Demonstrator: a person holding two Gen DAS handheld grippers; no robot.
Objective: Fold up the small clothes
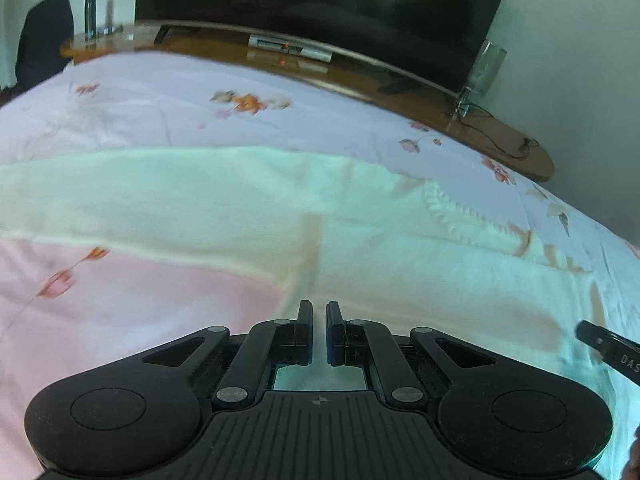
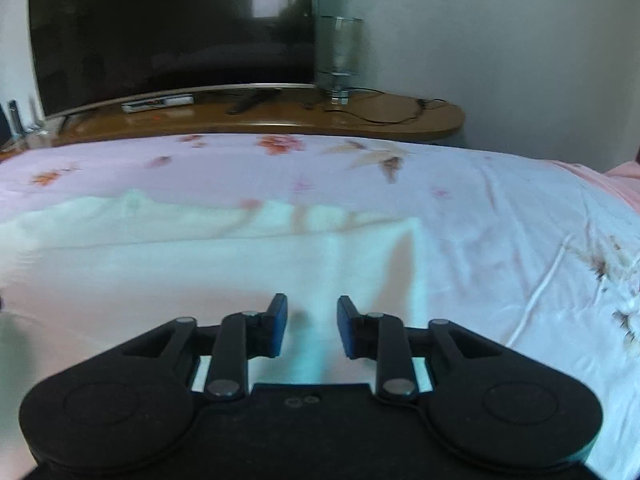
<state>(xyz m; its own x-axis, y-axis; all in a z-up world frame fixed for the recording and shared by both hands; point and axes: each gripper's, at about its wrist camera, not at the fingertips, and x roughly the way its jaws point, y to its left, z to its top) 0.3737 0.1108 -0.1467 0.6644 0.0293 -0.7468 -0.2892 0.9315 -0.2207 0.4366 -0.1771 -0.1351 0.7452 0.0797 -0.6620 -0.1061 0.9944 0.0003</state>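
Note:
A pale cream garment (image 1: 200, 200) lies spread flat on the pink floral bedsheet (image 1: 120, 312), with a scalloped trim (image 1: 460, 216) near its right side. My left gripper (image 1: 319, 316) hovers low over the garment's near edge, its jaws shut with only a sliver between the pads and nothing visibly pinched. A black part of the right gripper (image 1: 608, 348) shows at the right edge. In the right wrist view the same garment (image 2: 200, 260) stretches to the left, and my right gripper (image 2: 312, 316) hangs over its right portion, open, with only cloth below the gap.
Beyond the bed runs a wooden shelf (image 2: 280, 120) carrying a large dark TV (image 2: 172, 32), a glass vase (image 2: 338, 52), a set-top box (image 2: 158, 102) and cables (image 2: 384, 118). Bare sheet (image 2: 500, 240) lies right of the garment. Pink fabric (image 2: 624, 184) sits at the far right.

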